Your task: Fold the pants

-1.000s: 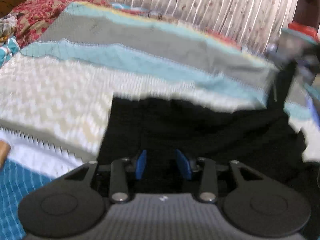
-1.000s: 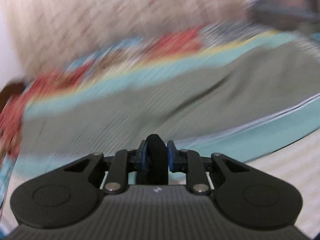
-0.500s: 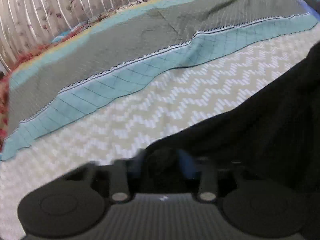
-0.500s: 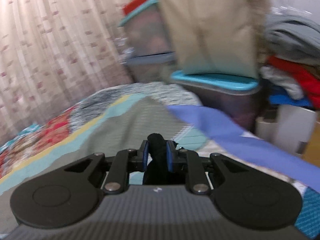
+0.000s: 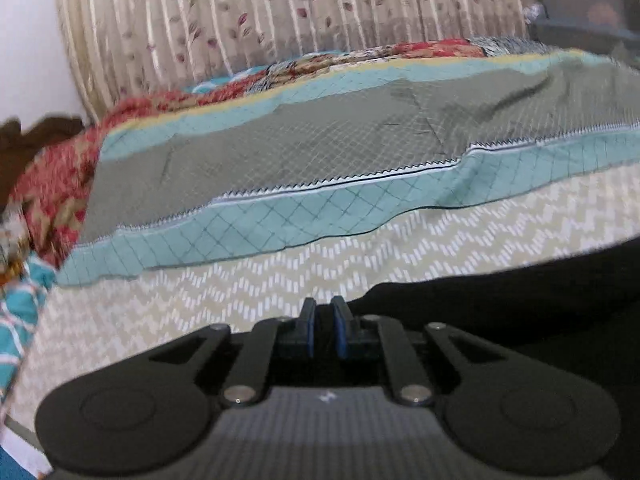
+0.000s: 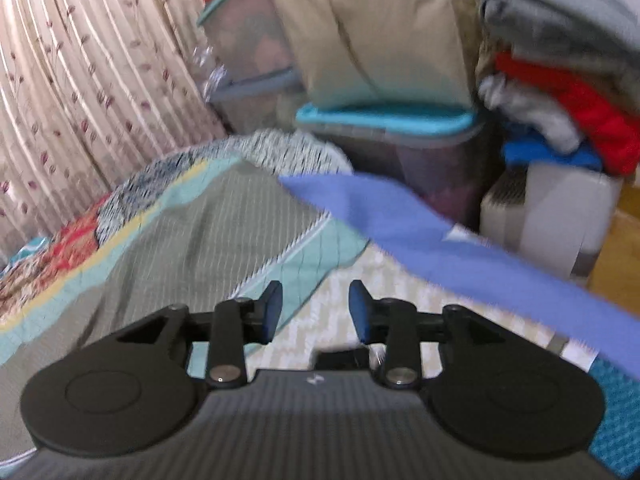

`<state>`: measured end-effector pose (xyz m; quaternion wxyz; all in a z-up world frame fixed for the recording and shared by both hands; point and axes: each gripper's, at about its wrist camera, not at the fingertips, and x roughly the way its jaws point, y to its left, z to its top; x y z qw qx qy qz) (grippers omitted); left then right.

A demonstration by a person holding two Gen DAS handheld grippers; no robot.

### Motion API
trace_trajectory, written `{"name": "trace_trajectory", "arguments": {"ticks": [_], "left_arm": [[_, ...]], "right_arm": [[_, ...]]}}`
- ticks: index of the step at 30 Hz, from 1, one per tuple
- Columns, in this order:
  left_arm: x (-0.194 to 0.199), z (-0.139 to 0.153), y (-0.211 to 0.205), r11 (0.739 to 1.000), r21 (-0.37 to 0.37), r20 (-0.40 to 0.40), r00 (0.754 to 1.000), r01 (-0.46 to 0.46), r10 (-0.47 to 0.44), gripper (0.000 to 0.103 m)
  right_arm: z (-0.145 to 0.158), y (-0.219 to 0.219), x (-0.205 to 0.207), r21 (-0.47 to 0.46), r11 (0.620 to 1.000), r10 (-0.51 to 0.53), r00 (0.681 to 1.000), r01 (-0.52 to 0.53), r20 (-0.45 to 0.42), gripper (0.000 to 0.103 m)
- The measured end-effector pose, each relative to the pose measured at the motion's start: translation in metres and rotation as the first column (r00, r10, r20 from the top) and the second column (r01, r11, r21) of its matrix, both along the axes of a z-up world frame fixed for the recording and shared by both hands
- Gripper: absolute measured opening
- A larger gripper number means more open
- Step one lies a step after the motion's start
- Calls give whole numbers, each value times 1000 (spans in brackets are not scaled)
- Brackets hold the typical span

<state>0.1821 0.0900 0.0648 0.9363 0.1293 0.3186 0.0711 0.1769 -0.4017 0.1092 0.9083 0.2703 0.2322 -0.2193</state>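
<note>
One pair of black pants (image 5: pixel 520 300) lies dark and flat on the bed (image 5: pixel 360 248). The left gripper (image 5: pixel 323 330) fingers are pinched together, holding nothing; the right gripper (image 6: pixel 316 312) fingers are spread apart.

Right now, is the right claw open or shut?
Open. The right claw has its two blue pads wide apart, and only the bedspread shows between them; no black cloth.

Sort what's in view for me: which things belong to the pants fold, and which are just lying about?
Job:
black pants
left gripper, nearly shut
right gripper, open and empty
bedspread they lie on

Lying about:
curtain
storage bins
clothes pile
blue cloth
</note>
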Motion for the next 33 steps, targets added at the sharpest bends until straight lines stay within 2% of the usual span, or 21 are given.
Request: {"name": "trace_trajectory", "arguments": {"ticks": [3, 5, 6, 7, 12, 13, 14, 15, 16, 17, 19, 20, 21, 22, 23, 24, 25, 26, 29, 31, 33], "left_arm": [[-3, -2, -3, 1000, -2, 9, 1000, -5, 5, 10], [-5, -1, -1, 1000, -14, 13, 1000, -18, 18, 10], [-6, 1, 0, 999, -22, 18, 1000, -23, 24, 10], [-7, 3, 1, 999, -30, 23, 999, -26, 26, 10], [-17, 12, 2, 999, -45, 48, 998, -29, 32, 10], [-17, 13, 2, 999, -43, 53, 998, -30, 32, 10], [-17, 15, 2, 999, -42, 61, 998, -32, 35, 10], [-15, 16, 3, 998, -42, 70, 997, -36, 39, 10], [-12, 17, 3, 998, -39, 79, 996, -39, 42, 10], [-9, 18, 4, 999, -31, 90, 995, -43, 46, 9], [6, 20, 8, 998, -33, 100, 993, -59, 62, 10], [15, 20, 9, 996, -53, 97, 993, -65, 70, 12], [26, 18, 10, 995, -68, 78, 994, -69, 74, 15], [36, 14, 9, 994, -64, 54, 994, -86, 90, 16], [42, 10, 6, 992, -51, 38, 993, -114, 116, 18], [45, 7, 4, 991, -44, 19, 991, -129, 130, 20], [43, 6, 1, 991, -59, 9, 992, -122, 122, 21], [37, 6, 0, 991, -75, 9, 994, -107, 108, 24], [8, 8, -10, 996, -71, 19, 998, -62, 63, 26], [-12, 11, -20, 995, -95, 13, 1000, -11, 12, 26], [-31, 16, -34, 987, -152, 13, 998, 60, -59, 27]], "right_arm": [[-18, 11, 2, 51, 993, 108, 993, -106, -43, 43], [-32, 22, 14, 50, 984, 176, 979, -171, -107, 49], [-38, 28, 20, 44, 981, 192, 971, -188, -139, 56], [-43, 33, 28, 39, 980, 199, 965, -196, -169, 63], [-80, 44, 68, 100, 984, 167, 959, -148, -227, 64], [-90, 44, 75, 121, 983, 164, 957, -138, -239, 62], [-101, 45, 83, 137, 981, 170, 950, -138, -263, 53], [-111, 48, 89, 143, 979, 185, 937, -148, -295, 7], [-121, 51, 95, 147, 977, 197, 922, -156, -334, 7], [-126, 51, 95, 142, 979, 188, 927, -148, -325, 7], [-117, 51, 91, 121, 982, 168, 956, -142, -242, 7], [-106, 49, 89, 100, 985, 153, 974, -138, -165, 7], [-97, 46, 87, 87, 988, 137, 986, -128, -96, 8], [-89, 42, 85, 85, 990, 112, 993, -109, -29, 14], [-84, 39, 85, 91, 992, 88, 996, -87, 0, 21], [-81, 37, 87, 94, 994, 55, 998, -54, -11, 56], [-81, 36, 90, 98, 994, 48, 997, -43, -55, 70], [-82, 38, 91, 80, 995, 66, 993, -58, -100, 68], [-83, 45, 73, -12, 990, 137, 986, -139, -96, 66], [-89, 44, 53, -16, 987, 158, 983, -161, -95, 66], [-96, 34, 33, 10, 992, 125, 988, -125, -88, 67]]}}
